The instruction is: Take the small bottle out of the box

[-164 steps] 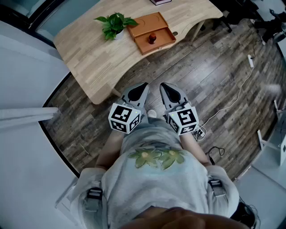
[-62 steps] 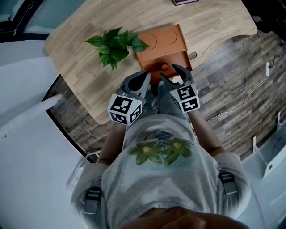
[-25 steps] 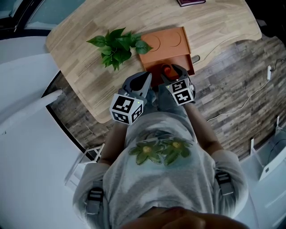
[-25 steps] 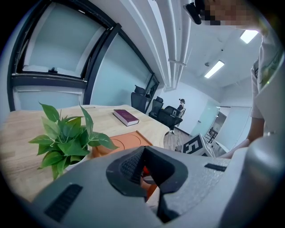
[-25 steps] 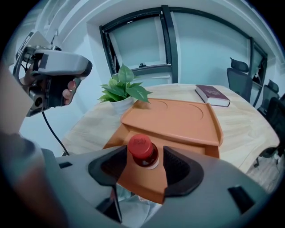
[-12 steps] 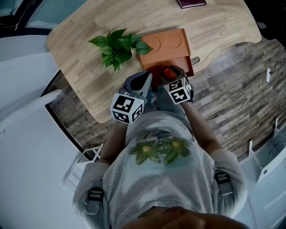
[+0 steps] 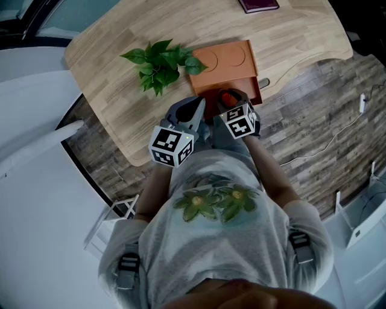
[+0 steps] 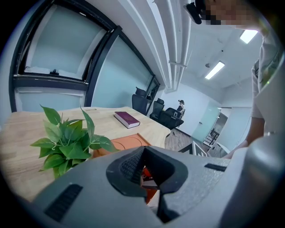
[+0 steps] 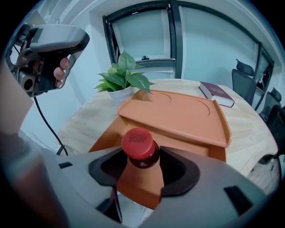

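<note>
Right gripper [image 9: 140,171] at orange box [image 9: 213,151]
Jaws pinch the red-capped small dark bottle [image 9: 140,144]; left gripper [image 8: 149,178] jaws pressed together, empty.

Soft, even daylight from the far windows [image 9: 142,40] fills the room (fisheye-bent at every edge), the left gripper [image 8: 143,151] blurred near.

A pale wooden bench [image 7: 114,90] with a curving near edge carries a leafy green plant [image 7: 161,63] in a white pot [image 9: 120,94], set left of the bench's middle. A dark red book [image 7: 258,5] lies flat near the far edge, well apart from the plant. Beyond the near edge lies a dark plank floor [image 7: 301,114] — past the far edge are large dark-framed windows [image 9: 138,35], and off the bench's right end stand black office chairs [image 8: 141,101] under a ceiling strip light [image 8: 215,70].
</note>
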The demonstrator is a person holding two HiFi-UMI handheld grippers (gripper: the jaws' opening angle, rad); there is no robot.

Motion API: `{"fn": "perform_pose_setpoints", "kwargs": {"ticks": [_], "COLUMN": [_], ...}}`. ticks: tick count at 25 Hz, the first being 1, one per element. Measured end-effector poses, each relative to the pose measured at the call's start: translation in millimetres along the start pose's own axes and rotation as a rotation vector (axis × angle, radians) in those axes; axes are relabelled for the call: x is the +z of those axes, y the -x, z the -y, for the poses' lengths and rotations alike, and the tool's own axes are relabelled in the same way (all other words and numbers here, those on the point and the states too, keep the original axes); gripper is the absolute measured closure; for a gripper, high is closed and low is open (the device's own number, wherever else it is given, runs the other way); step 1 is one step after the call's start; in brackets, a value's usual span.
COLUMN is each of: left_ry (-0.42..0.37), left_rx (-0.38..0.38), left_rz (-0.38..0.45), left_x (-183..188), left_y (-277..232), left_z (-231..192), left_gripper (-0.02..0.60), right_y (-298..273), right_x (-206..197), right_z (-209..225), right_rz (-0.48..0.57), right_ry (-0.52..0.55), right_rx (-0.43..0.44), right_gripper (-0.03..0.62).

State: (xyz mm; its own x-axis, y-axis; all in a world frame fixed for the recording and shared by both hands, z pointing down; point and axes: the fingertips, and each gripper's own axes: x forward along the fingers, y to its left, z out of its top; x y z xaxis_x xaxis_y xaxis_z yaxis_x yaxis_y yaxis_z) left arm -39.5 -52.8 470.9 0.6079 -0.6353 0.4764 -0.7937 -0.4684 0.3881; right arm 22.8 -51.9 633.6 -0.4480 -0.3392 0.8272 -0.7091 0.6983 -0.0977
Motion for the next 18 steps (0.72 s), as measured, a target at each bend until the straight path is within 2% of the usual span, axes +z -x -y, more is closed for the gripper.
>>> {"fn": "perform_pose_setpoints", "kwargs": {"ticks": [18], "left_ry": [-0.005], "left_rx": [0.003], "left_rz": [0.001], "left_x": [-1.8], "left_y": [4.0], "left_z": [0.1], "left_gripper": [0.574], "right_y": [3.8], "right_x": [0.0], "right_z": [-0.5], "right_rz": [0.008], "right_ry": [-0.011], "right_rx": [-0.012], "right_gripper": [0.381]}}
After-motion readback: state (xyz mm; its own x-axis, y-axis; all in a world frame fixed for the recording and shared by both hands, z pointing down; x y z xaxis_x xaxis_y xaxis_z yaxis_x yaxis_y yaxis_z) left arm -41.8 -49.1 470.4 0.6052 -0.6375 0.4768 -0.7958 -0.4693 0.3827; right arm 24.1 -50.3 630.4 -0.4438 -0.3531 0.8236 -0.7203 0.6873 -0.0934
